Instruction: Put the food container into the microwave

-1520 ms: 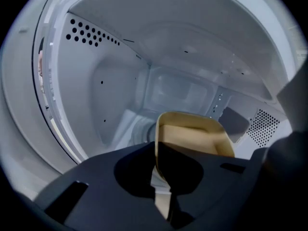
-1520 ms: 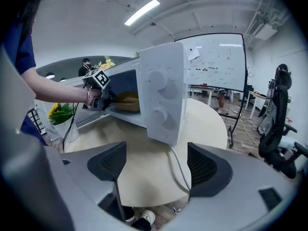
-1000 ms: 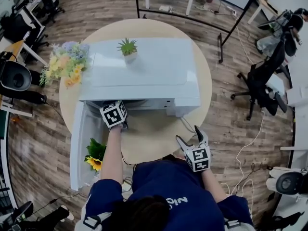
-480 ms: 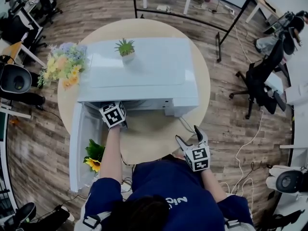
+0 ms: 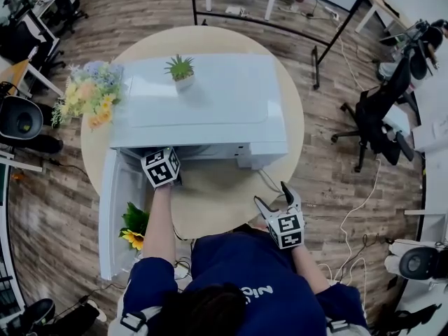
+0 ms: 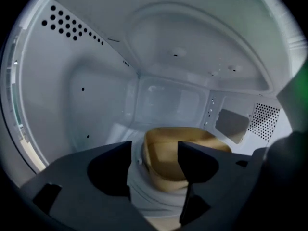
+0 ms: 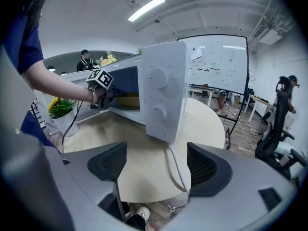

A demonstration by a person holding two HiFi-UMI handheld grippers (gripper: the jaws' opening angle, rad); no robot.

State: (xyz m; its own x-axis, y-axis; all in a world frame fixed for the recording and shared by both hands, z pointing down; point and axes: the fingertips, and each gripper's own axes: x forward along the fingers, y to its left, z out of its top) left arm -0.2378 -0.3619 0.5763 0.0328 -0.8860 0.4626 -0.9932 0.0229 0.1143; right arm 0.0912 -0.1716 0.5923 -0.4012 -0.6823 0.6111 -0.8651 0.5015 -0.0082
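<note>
Container sits on the floor of the microwave cavity, door swung open. Left gripper reaches in. Its jaws have just been opening, and the container's near end is between them with the pads loose, not clamping. Right gripper hangs over the table edge in front of the microwave — jaws wide apart, nothing held.

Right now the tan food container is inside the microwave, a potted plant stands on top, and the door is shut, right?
Not quite: the door is open, swung out left of the microwave, as the head view shows. The food container is inside and the potted plant stands on top.
</note>
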